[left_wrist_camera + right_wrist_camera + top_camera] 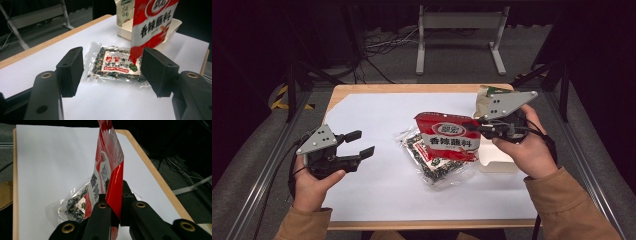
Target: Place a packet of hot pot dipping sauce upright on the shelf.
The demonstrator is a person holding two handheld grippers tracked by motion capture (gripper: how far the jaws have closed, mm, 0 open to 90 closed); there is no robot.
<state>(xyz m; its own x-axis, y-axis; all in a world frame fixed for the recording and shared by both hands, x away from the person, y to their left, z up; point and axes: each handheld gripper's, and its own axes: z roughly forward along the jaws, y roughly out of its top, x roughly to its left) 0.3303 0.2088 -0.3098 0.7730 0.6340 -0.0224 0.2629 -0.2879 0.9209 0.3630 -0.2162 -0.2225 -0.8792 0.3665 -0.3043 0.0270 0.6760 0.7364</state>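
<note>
A: Nearest the person, the left gripper [359, 145] is held low over the white paper sheet [377, 190] covering the wooden tabletop [343, 91], its fingers [71, 70] spread apart with nothing between them.

B: And the red glossy foil sachet with white lettering [451, 136]?

A: It is clamped at its right edge by the right gripper [479, 128], whose fingers [126, 195] are pressed together on the foil. The sachet is lifted above the sheet near the middle of the tabletop, overlapping the clear plastic packet of dark seeds with a red and white label [434, 162] that lies flat beneath it.

B: What could go wrong from here?

A: Only a narrow strip of slick foil is pinched, so the sachet could be pulled free by its own hanging weight if it is swung. Its lower corner hangs just over the clear packet, which could be dragged across the paper.

B: Farther back?

A: A shallow white plastic tray [175, 25] is seen just beyond the sachet, with a pale carton [124, 11] standing in it. The carton is cut off at the top and partly covered by the sachet, so its print cannot be read. The tray's inside is hidden.
</note>
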